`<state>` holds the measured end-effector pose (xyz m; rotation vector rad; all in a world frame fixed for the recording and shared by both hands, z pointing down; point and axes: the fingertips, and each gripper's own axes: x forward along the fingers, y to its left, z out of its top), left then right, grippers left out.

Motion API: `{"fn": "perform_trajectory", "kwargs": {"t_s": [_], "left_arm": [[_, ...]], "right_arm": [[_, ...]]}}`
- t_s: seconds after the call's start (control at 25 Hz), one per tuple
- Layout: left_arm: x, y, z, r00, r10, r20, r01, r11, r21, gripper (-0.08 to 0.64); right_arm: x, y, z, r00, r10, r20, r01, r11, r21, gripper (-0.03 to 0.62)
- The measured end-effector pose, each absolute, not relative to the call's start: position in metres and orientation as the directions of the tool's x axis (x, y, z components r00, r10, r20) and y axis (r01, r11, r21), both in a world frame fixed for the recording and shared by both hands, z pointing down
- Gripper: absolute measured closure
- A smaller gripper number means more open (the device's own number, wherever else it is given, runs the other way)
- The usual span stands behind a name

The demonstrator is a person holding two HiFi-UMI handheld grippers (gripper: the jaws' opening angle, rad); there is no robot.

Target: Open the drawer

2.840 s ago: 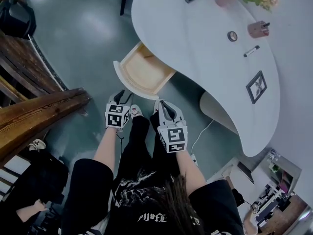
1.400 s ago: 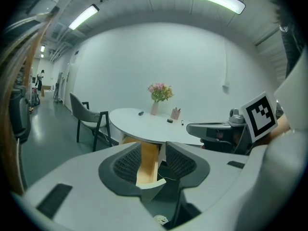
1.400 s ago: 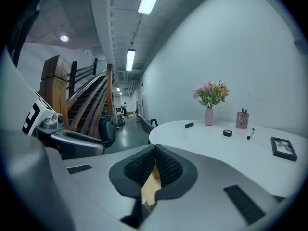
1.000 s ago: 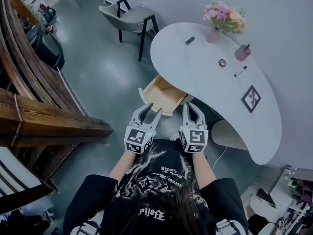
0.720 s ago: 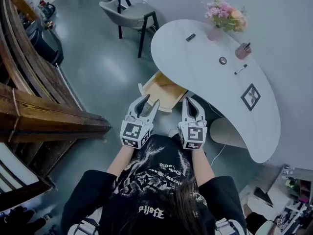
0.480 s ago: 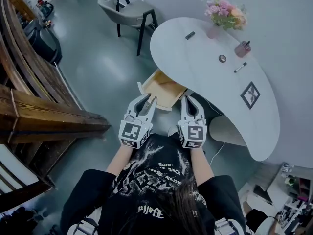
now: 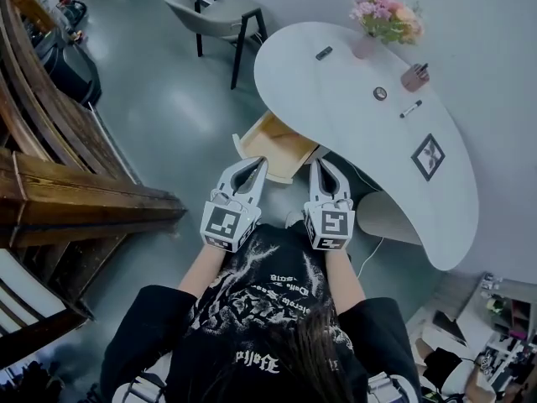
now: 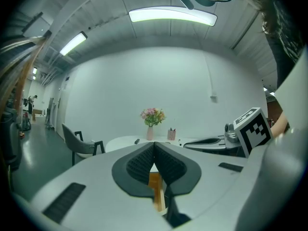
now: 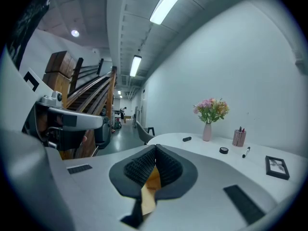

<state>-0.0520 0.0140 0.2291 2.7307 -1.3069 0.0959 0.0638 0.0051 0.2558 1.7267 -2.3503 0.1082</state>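
Note:
The wooden drawer [image 7: 271, 143] stands pulled out from under the white oval table [image 7: 352, 107], its inside bare. Both grippers hover side by side in front of me, short of the drawer and touching nothing. My left gripper [image 7: 260, 164] has just been closing and is now shut, with nothing between its pads. My right gripper [image 7: 320, 166] is shut and empty too. In the left gripper view the left gripper's [image 8: 154, 147] pads meet, with drawer wood [image 8: 155, 186] showing below. In the right gripper view the right gripper's [image 9: 155, 152] pads also meet.
On the table stand a flower vase [image 7: 379, 19], a pink pen holder [image 7: 414, 77], a marker [image 7: 410, 109] and a picture frame [image 7: 428, 156]. A grey chair [image 7: 214, 8] stands at the table's far end. A wooden staircase [image 7: 75, 200] runs along the left.
The left gripper's jaws went from wide open to shut on nothing. Both grippers have drawn back from the drawer front, which stays open. The right gripper stayed shut.

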Motion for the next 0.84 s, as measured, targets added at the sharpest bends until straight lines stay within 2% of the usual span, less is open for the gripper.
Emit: {"fn": "perform_trajectory", "kwargs": {"t_s": [0.28, 0.84], "left_arm": [[-0.053, 0.012, 0.226, 0.612, -0.779, 0.136, -0.790, -0.609, 0.065, 0.537], [-0.043, 0.010, 0.234, 0.612, -0.786, 0.089, -0.791, -0.610, 0.056, 0.537]], "right_arm": [[0.058, 0.004, 0.256, -0.306, -0.922, 0.237, -0.940, 0.332, 0.076, 0.568], [0.053, 0.001, 0.259, -0.332, -0.905, 0.267, -0.919, 0.374, 0.124, 0.568]]}}
